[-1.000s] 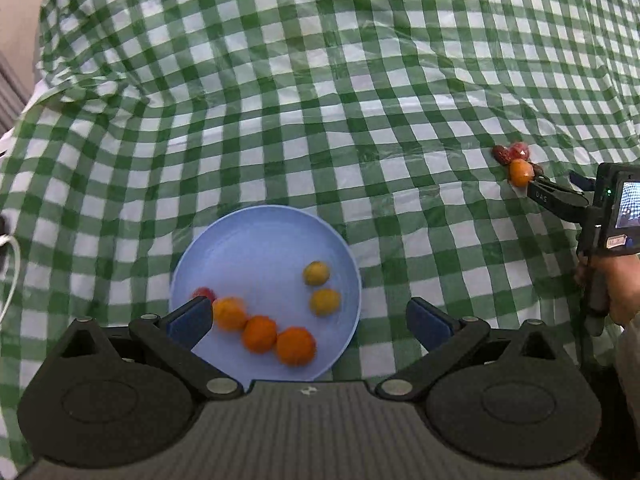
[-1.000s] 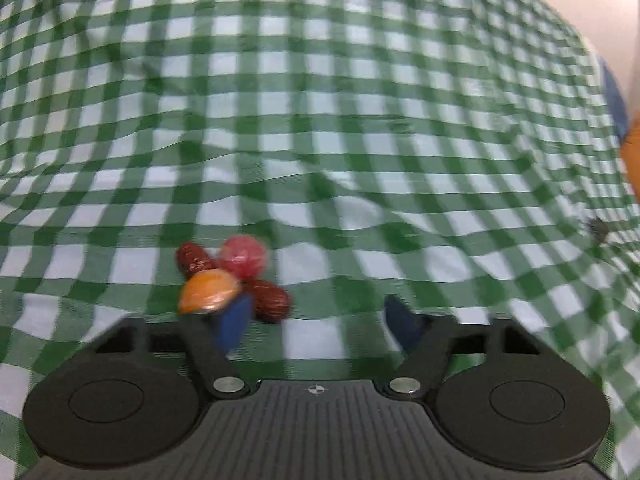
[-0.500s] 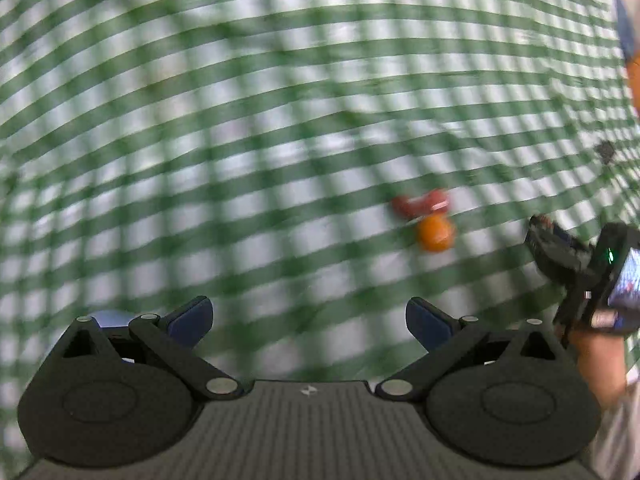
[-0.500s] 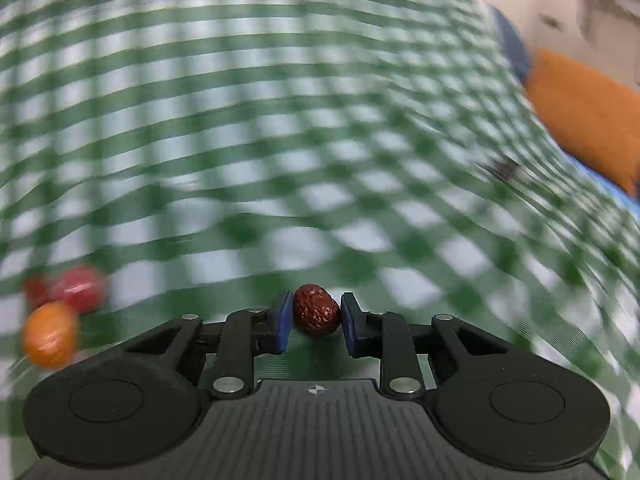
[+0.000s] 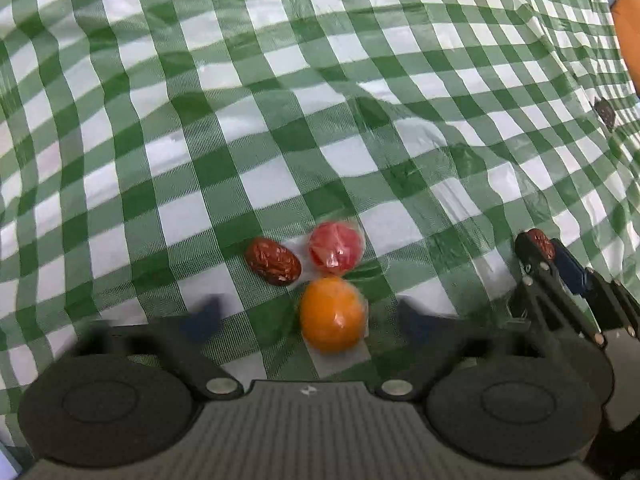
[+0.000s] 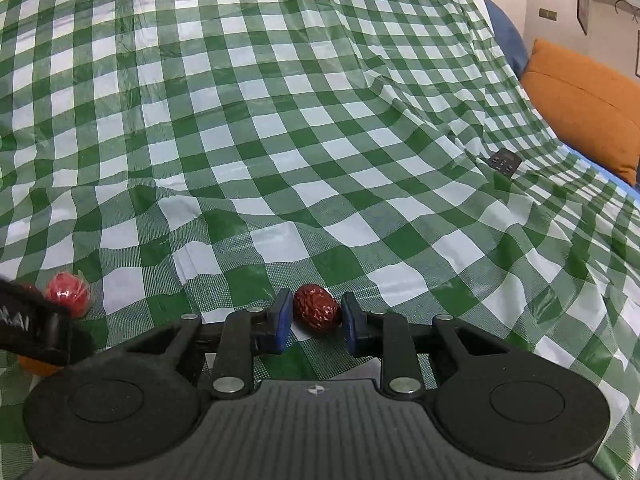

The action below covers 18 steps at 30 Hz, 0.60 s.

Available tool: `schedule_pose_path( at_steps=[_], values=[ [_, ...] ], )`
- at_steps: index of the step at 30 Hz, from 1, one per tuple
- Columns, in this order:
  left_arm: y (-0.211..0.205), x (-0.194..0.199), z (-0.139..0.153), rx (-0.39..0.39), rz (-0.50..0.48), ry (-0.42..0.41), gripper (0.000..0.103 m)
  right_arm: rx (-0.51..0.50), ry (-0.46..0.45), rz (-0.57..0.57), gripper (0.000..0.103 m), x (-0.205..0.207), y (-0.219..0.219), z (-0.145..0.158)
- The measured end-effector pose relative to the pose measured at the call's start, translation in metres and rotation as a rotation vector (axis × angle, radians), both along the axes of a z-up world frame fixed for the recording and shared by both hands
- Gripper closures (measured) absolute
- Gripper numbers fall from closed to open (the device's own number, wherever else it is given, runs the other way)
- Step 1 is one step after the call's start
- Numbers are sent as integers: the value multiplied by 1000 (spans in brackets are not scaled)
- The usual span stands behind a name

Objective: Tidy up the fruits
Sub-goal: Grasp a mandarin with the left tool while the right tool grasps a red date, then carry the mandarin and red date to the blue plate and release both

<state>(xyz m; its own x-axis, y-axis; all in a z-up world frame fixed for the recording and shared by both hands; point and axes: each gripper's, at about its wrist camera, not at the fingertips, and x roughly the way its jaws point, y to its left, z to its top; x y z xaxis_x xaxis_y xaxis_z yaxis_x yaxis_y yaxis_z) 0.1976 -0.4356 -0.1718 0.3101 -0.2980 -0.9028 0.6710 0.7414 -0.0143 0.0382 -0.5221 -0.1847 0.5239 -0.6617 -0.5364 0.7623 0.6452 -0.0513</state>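
Observation:
On the green checked cloth lie a wrapped orange fruit (image 5: pixel 333 313), a wrapped red fruit (image 5: pixel 336 246) and a dark red date (image 5: pixel 273 261), close together. My left gripper (image 5: pixel 310 320) is open, its fingers on either side of the orange fruit. My right gripper (image 6: pixel 316 316) is shut on a second dark red date (image 6: pixel 317 307) and holds it to the right of the pile; it also shows in the left wrist view (image 5: pixel 554 258). The red fruit shows at the left of the right wrist view (image 6: pixel 67 293). The blue plate is out of view.
A small black remote (image 6: pixel 505 161) lies on the cloth at the far right, also in the left wrist view (image 5: pixel 605 113). An orange cushion (image 6: pixel 584 104) sits beyond the cloth's right edge. The cloth is wrinkled around the fruits.
My left gripper swung from the blue plate over to the fruit pile and now straddles the orange fruit. My right gripper closed on a date and carried it right, away from the pile.

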Motion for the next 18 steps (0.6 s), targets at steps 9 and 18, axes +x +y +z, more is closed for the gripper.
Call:
schedule_pose_path(
  at_steps=[9,18],
  values=[
    [53,-19,43,-62,-11,-81,69,-105,-14,-124,76,-19,-1,11],
    [209,-72,130,-42,95,-218,69,-158,-136,-89,76,-59,60,76]
  ],
)
